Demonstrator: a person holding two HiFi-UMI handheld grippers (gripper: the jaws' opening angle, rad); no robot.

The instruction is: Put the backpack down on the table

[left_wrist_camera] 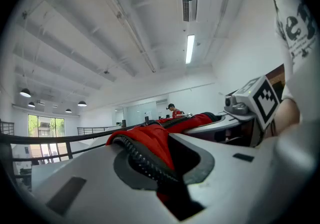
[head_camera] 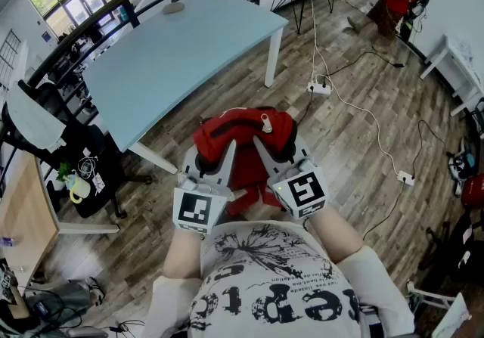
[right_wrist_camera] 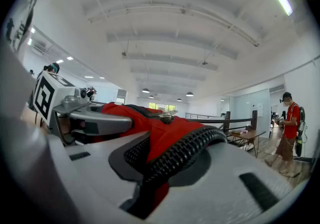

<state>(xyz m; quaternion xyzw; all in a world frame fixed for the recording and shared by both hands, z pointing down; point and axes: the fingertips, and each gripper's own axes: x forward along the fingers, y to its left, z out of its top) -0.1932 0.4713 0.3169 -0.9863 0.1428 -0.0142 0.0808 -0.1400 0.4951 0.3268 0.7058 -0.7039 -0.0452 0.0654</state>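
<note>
Near the blue table (head_camera: 181, 57), the left gripper (head_camera: 206, 161) and the right gripper (head_camera: 283, 153) both pinch the red backpack (head_camera: 243, 132), apart from it.

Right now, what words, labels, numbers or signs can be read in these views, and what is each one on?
"rep", roughly: large dark letters, partly cut off, on the person's white T-shirt.
Smaller print on that shirt: too small to read.
Cubes on the left gripper and right gripper: square black-and-white patterns, no words.
On the red backpack: no readable label.
</note>
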